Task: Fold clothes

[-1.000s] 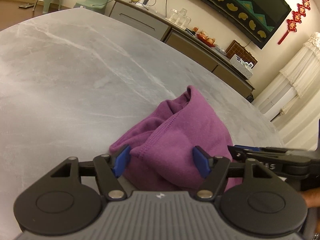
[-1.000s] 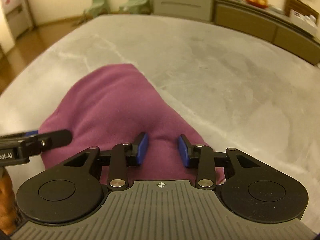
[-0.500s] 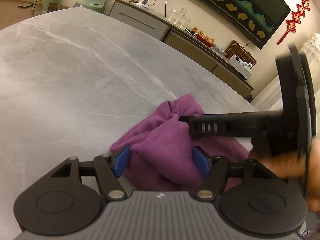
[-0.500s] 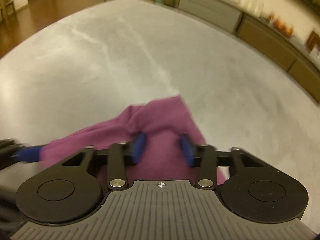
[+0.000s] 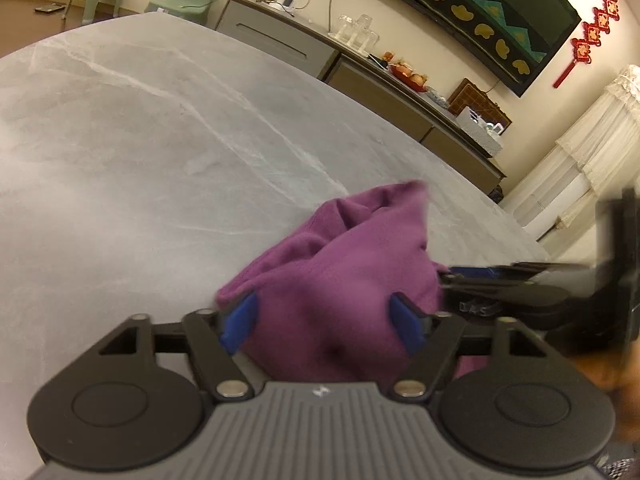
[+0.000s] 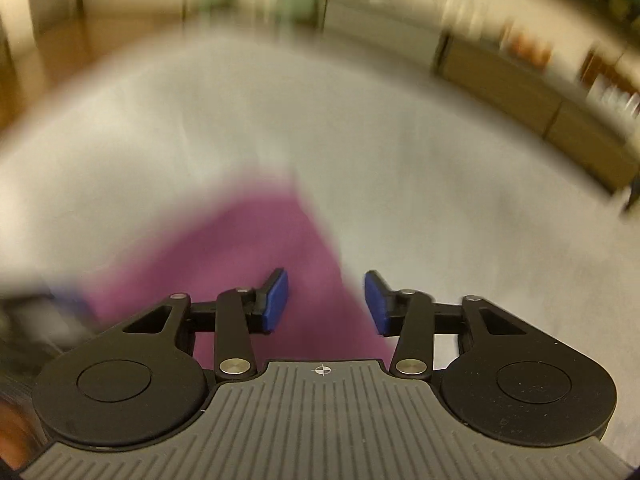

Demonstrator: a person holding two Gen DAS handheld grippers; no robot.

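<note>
Basically soft purple fleece garment (image 5: 344,276) bunched on veined grey marble table (image 5: 140,152); L gripper (image 5: 324,320) fingers opening, R gripper (image 6: 326,306) fingers closing, neither pinching.

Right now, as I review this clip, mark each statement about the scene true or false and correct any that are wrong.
1. The garment is purple. True: the purple garment lies bunched on the grey table.
2. The garment is spread out flat. False: it sits in a rumpled heap with a raised peak.
3. Purple cloth fills the gap between the left gripper pads. True; its jaws are opening.
4. The right wrist view is sharp. False: it is heavily motion-blurred.
5. The right gripper is clamped fully shut. False: a clear gap shows between its blue pads, though the jaws are closing.
6. The table is wooden and brown. False: it is grey with pale veins.
</note>
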